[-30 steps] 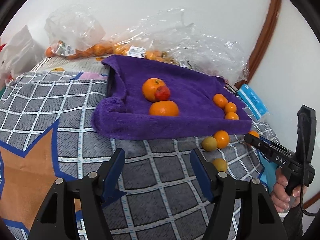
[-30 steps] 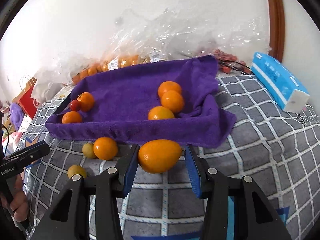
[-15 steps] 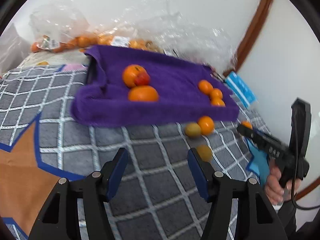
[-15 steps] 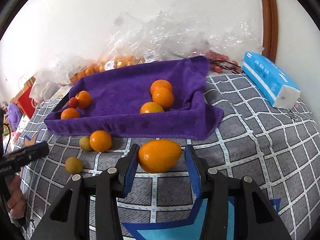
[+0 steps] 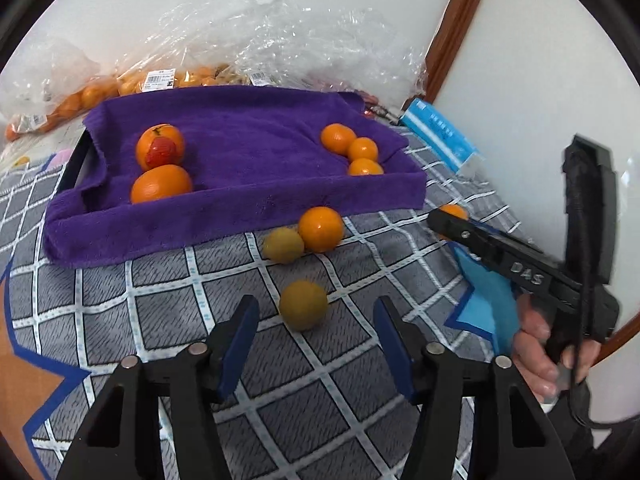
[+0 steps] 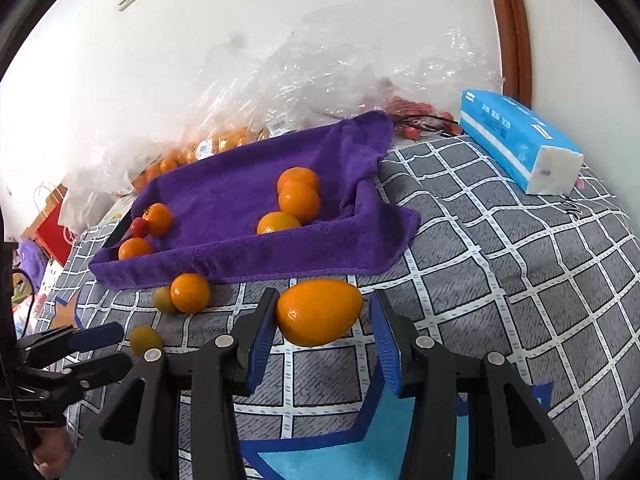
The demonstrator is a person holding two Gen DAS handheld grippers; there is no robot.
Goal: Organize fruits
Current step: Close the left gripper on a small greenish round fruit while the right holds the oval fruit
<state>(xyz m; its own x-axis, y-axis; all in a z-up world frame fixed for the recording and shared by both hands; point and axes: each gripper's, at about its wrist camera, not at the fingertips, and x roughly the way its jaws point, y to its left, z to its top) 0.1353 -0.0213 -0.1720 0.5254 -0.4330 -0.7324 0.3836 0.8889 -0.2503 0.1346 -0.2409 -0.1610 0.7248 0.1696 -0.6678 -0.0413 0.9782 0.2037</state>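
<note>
A purple towel-lined tray (image 5: 260, 152) (image 6: 240, 192) holds two big oranges with a red fruit (image 5: 162, 150) at its left and three small oranges (image 5: 356, 150) at its right. In front of it lie an orange (image 5: 321, 229) and a yellow-green fruit (image 5: 283, 244). A second yellow-green fruit (image 5: 303, 311) (image 6: 146, 340) lies just ahead of my left gripper (image 5: 316, 336) (image 6: 116, 348), whose jaws are closing without touching it. My right gripper (image 6: 324, 330) (image 5: 440, 220) is shut on an oval orange fruit (image 6: 319, 312), held above the checked cover near the tray's front edge.
Clear plastic bags with more oranges (image 5: 120, 88) pile up against the wall behind the tray. A blue tissue pack (image 6: 520, 140) lies at the right. A red paper bag (image 6: 52, 232) stands at the far left. A hand (image 5: 536, 344) grips the right tool.
My left gripper has swung right across the cover, so the yellow-green fruit now sits centred ahead of its narrower jaws. The right gripper keeps the oval fruit and has drawn back slightly from the tray.
</note>
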